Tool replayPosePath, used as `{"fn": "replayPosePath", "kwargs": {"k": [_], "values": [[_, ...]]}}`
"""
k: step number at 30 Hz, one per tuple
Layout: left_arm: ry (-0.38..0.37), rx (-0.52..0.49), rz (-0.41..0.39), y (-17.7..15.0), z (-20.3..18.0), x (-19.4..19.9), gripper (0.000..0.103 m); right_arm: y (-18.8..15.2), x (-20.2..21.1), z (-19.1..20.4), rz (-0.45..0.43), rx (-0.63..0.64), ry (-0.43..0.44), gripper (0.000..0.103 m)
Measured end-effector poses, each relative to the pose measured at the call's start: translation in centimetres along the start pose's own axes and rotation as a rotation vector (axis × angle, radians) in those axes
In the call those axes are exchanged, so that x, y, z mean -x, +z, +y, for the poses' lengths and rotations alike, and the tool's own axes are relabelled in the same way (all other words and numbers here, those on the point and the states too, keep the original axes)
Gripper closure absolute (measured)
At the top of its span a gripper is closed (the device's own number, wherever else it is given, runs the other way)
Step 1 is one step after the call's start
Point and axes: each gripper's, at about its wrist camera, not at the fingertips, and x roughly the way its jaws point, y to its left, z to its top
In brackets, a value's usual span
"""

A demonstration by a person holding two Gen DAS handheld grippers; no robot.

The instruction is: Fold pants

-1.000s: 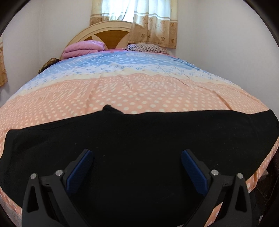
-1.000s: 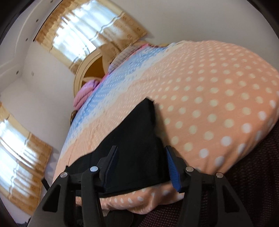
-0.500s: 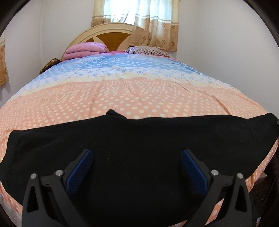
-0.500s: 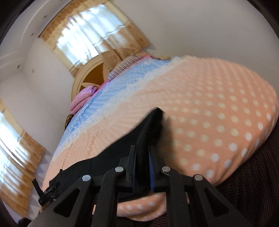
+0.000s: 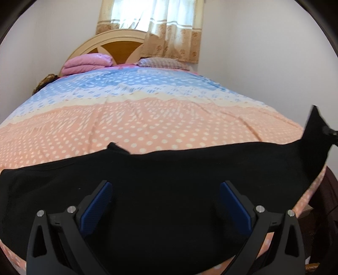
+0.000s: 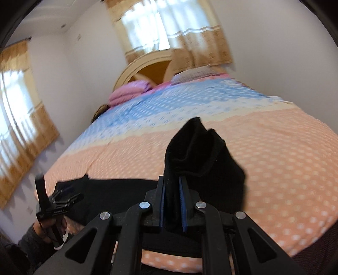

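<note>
Daylight only, from the curtained window (image 5: pixel 152 19) behind the headboard; it's blown out white in both views. A second side window (image 6: pixel 12 118) in the right wrist view is also overexposed. Walls are evenly lit, shadows soft. Black pants (image 5: pixel 169 179) show almost no detail. Right wrist view has motion blur on the bedspread (image 6: pixel 169 101). Heavy fisheye bending, dark vignette in the corners.

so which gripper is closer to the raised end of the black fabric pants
Right. The right gripper is shut on the raised end of the black fabric pants, lifted above the dotted peach and blue bedsheet. The left gripper hangs open over the flat middle of the pants, away from that end.
</note>
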Motion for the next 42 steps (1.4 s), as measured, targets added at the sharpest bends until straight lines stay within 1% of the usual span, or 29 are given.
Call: {"fn": "replayPosePath", "kwargs": {"k": [5, 9, 12, 16, 17, 18, 19, 20, 21, 22, 23, 25, 27, 29, 30, 31, 32, 34, 37, 38, 39, 40, 41, 42], "values": [[-0.055, -0.004, 0.001, 0.2, -0.5, 0.2, 0.0, -1.1, -3.9, 3.9, 0.074, 0.064, 0.056, 0.091], [-0.127, 0.049, 0.027, 0.4, -0.2, -0.3, 0.0, -2.4, -6.5, 6.6, 0.123, 0.123, 0.066, 0.091], [-0.148, 0.076, 0.039, 0.3, 0.0, -0.6, 0.0, -3.8, -8.7, 7.7, 0.167, 0.144, 0.064, 0.091], [-0.161, 0.057, 0.045, 0.4, -0.8, -0.9, 0.0, -5.6, -11.6, 7.9, 0.243, 0.163, 0.058, 0.089], [-0.163, 0.048, 0.048, 0.5, -1.2, -1.1, 0.0, -5.8, -11.9, 7.6, 0.265, 0.156, 0.066, 0.082], [-0.168, 0.037, 0.055, 0.7, -1.6, -1.2, 0.0, -5.9, -12.0, 7.3, 0.286, 0.143, 0.083, 0.064], [-0.173, 0.028, 0.06, 0.9, -2.0, -1.4, 0.0, -5.7, -11.5, 6.9, 0.295, 0.119, 0.126, 0.055], [-0.178, 0.018, 0.068, 1.1, -2.7, -1.7, 0.0, -5.4, -10.7, 6.5, 0.283, 0.107, 0.158, 0.046], [-0.189, 0.01, 0.075, 1.3, -3.2, -2.0, 0.0, -5.0, -9.5, 6.1, 0.258, 0.106, 0.185, 0.046], [-0.202, 0.005, 0.08, 1.4, -3.6, -2.1, 0.0, -4.7, -8.5, 5.8, 0.235, 0.111, 0.194, 0.046], [-0.221, 0.001, 0.086, 1.6, -4.2, -2.4, 0.0, -4.4, -7.5, 5.3, 0.208, 0.113, 0.193, 0.046], [-0.26, -0.007, 0.105, 2.1, -5.7, -3.2, 0.0, -3.9, -5.6, 3.0, 0.143, 0.069, 0.18, 0.046], [-0.309, -0.013, 0.128, 2.4, -7.4, -4.0, 0.0, -3.7, -4.8, 0.4, 0.104, -0.008, 0.16, 0.045], [-0.333, -0.028, 0.151, 2.7, -9.0, -4.8, 0.001, -3.8, -4.5, -2.2, 0.085, -0.094, 0.123, 0.045], [-0.343, -0.04, 0.163, 2.8, -9.9, -5.3, 0.005, -3.9, -4.7, -3.0, 0.087, -0.125, 0.118, 0.045], [-0.36, -0.053, 0.178, 3.0, -10.8, -5.8, 0.012, -3.9, -4.9, -3.7, 0.091, -0.151, 0.118, 0.045], [-0.371, -0.061, 0.189, 3.0, -11.4, -6.1, 0.014, -3.9, -4.9, -4.0, 0.089, -0.166, 0.114, 0.045], [-0.375, -0.07, 0.207, 3.3, -12.7, -7.0, 0.016, -4.1, -5.0, -4.2, 0.081, -0.181, 0.11, 0.045], [-0.363, -0.074, 0.202, 3.6, -13.6, -7.7, 0.016, -4.5, -5.3, -4.0, 0.081, -0.183, 0.1, 0.045], [-0.365, -0.076, 0.198, 3.7, -13.8, -7.7, 0.018, -4.6, -5.4, -4.0, 0.078, -0.184, 0.095, 0.045], [-0.37, -0.079, 0.195, 3.8, -14.0, -7.6, 0.027, -4.7, -5.4, -4.0, 0.074, -0.187, 0.091, 0.045], [-0.37, -0.084, 0.198, 3.9, -14.2, -7.6, 0.042, -4.6, -5.6, -3.8, 0.07, -0.189, 0.089, 0.045], [-0.366, -0.088, 0.207, 4.0, -14.5, -7.7, 0.051, -4.6, -5.6, -3.8, 0.065, -0.192, 0.086, 0.045], [-0.365, -0.089, 0.217, 4.0, -14.7, -7.9, 0.068, -4.5, -5.5, -4.1, 0.06, -0.194, 0.084, 0.045]]}}
